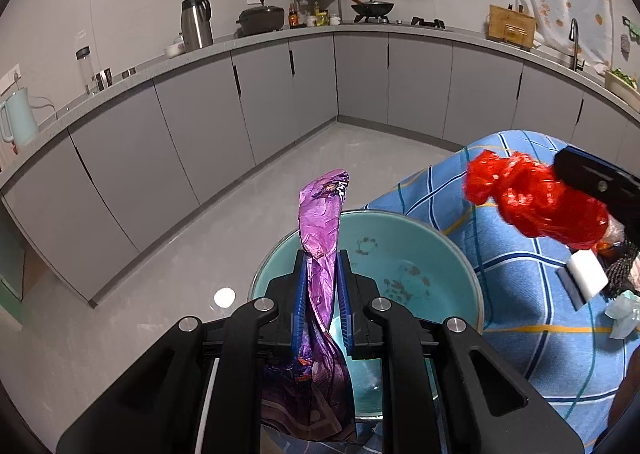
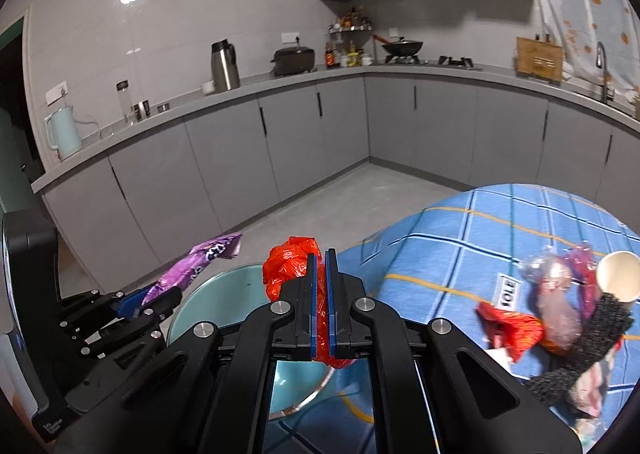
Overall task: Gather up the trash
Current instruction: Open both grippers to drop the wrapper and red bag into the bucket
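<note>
My left gripper (image 1: 322, 258) is shut on a crumpled purple foil wrapper (image 1: 322, 214), which sticks up past the fingertips and hangs over a teal basin (image 1: 440, 254). The basin stands at the edge of a table with a blue checked cloth (image 1: 520, 334). A crumpled red plastic bag (image 1: 532, 198) is pinched in my right gripper (image 2: 321, 258), which is shut on it and hovers by the basin's (image 2: 208, 294) right rim. In the right wrist view the left gripper (image 2: 138, 300) and its purple wrapper (image 2: 200, 262) appear at left, the red bag (image 2: 288, 266) bulging left of my fingers.
More litter lies on the cloth at right: a red wrapper (image 2: 516, 328), a paper cup (image 2: 618, 276), a dark scouring pad (image 2: 588, 346), clear plastic (image 2: 544, 266) and a white block (image 1: 588, 274). Grey cabinets (image 1: 200, 126) and a counter ring the grey floor (image 1: 280, 206) beyond.
</note>
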